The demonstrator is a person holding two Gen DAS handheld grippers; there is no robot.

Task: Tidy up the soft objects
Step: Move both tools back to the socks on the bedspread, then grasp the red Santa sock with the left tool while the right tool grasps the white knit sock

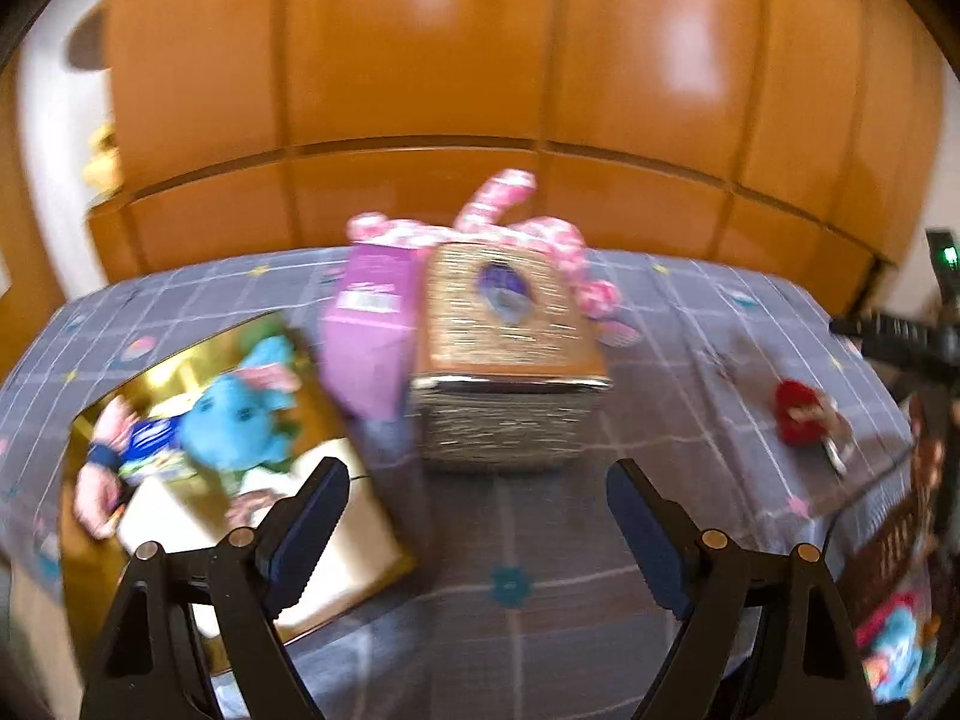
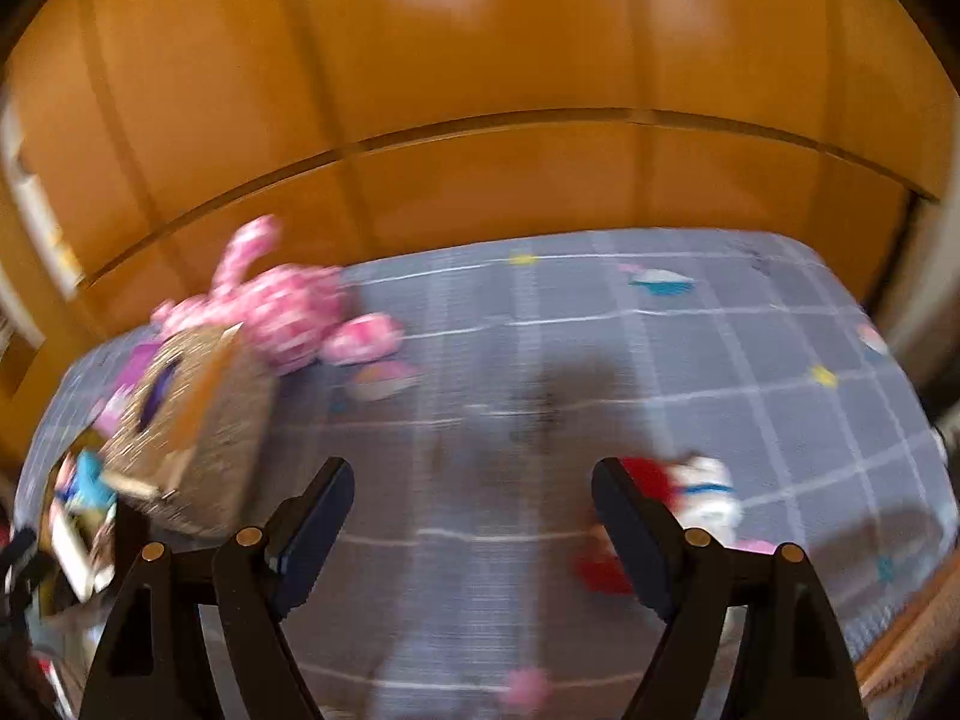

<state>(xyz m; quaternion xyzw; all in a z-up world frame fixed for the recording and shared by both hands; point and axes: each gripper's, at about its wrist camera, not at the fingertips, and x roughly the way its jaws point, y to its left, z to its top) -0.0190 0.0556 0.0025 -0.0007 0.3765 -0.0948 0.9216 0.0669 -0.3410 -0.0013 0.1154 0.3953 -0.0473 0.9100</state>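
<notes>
Both views are motion-blurred. My left gripper (image 1: 477,510) is open and empty above the grey checked bedspread (image 1: 510,540), in front of a gold glittery box (image 1: 510,360). A pink spotted plush rabbit (image 1: 510,222) lies behind the box. A gold tray (image 1: 354,570) at the left holds a blue plush (image 1: 240,414) and another doll. A small red plush (image 1: 801,411) lies at the right. My right gripper (image 2: 474,510) is open and empty; the red and white plush (image 2: 696,486) lies just behind its right finger. The rabbit (image 2: 282,306) and gold box (image 2: 198,420) are at its left.
A purple carton (image 1: 369,324) leans against the gold box. An orange wooden headboard (image 1: 480,90) runs behind the bed. A dark stand with a green light (image 1: 945,276) is at the right edge. More toys (image 1: 894,642) lie beyond the bed's right edge.
</notes>
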